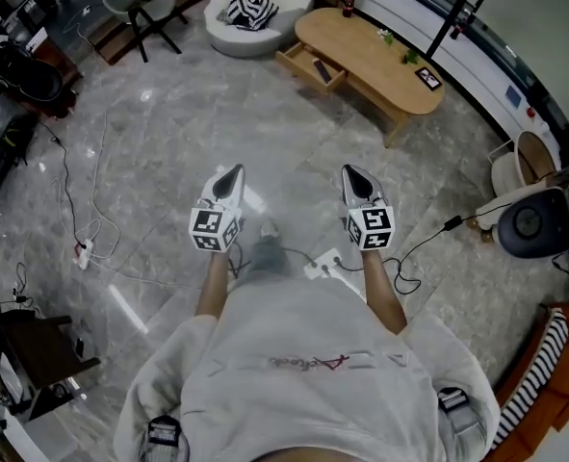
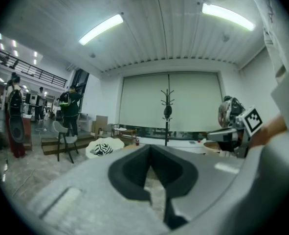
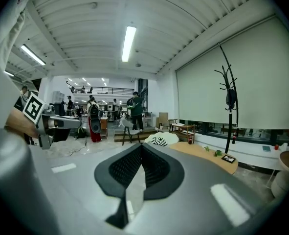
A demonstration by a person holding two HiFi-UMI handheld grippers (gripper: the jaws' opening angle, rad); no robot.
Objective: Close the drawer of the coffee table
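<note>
wooden coffee table (image 1: 380, 61) in the head view, drawer (image 1: 313, 68) jutting open from it; left tongs (image 1: 230, 179) and right tongs (image 1: 356, 181) well short of it. left gripper view: closed together, empty. right gripper view: likewise. seemingly the approach step; next, reach the table and push the drawer front.

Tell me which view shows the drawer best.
Head view: the drawer stands pulled out of the table, seen from above. The right gripper view shows only the table's top; the left gripper view shows no drawer.
</note>
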